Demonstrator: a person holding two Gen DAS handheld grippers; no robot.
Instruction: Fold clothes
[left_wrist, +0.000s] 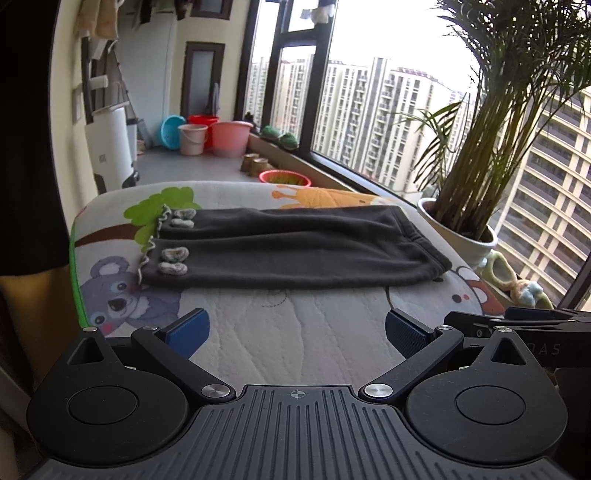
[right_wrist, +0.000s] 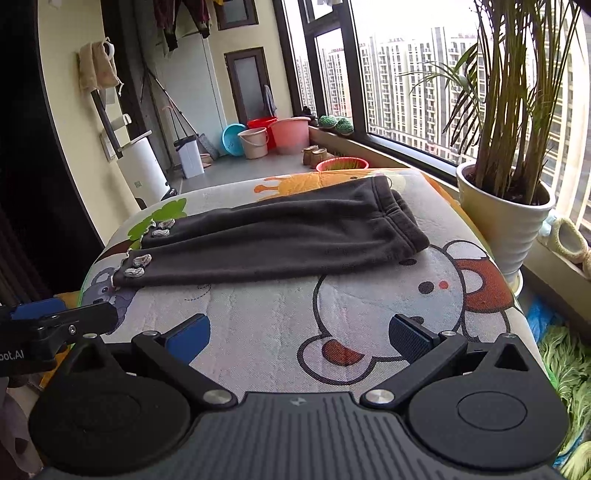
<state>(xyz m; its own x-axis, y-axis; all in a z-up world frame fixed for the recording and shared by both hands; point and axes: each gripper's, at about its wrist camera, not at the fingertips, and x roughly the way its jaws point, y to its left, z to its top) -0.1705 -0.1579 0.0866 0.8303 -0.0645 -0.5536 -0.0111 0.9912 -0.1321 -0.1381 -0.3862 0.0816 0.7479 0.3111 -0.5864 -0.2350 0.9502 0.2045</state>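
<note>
Ahead of both grippers, a padded table (left_wrist: 280, 332) with cartoon-animal print spreads out, and across its far half lie dark grey trousers (left_wrist: 288, 251), folded leg over leg, their long axis running crosswise to the fingers, with the waistband (right_wrist: 402, 221) pointing right toward a potted palm (right_wrist: 506, 210) and the bow-trimmed cuffs (left_wrist: 173, 258) pointing left. Nearer, the left gripper (left_wrist: 295, 328) and the right gripper (right_wrist: 299, 334) each hover over bare padding short of the trousers, blue pads (left_wrist: 188, 328) spread wide apart and holding nothing.
</note>
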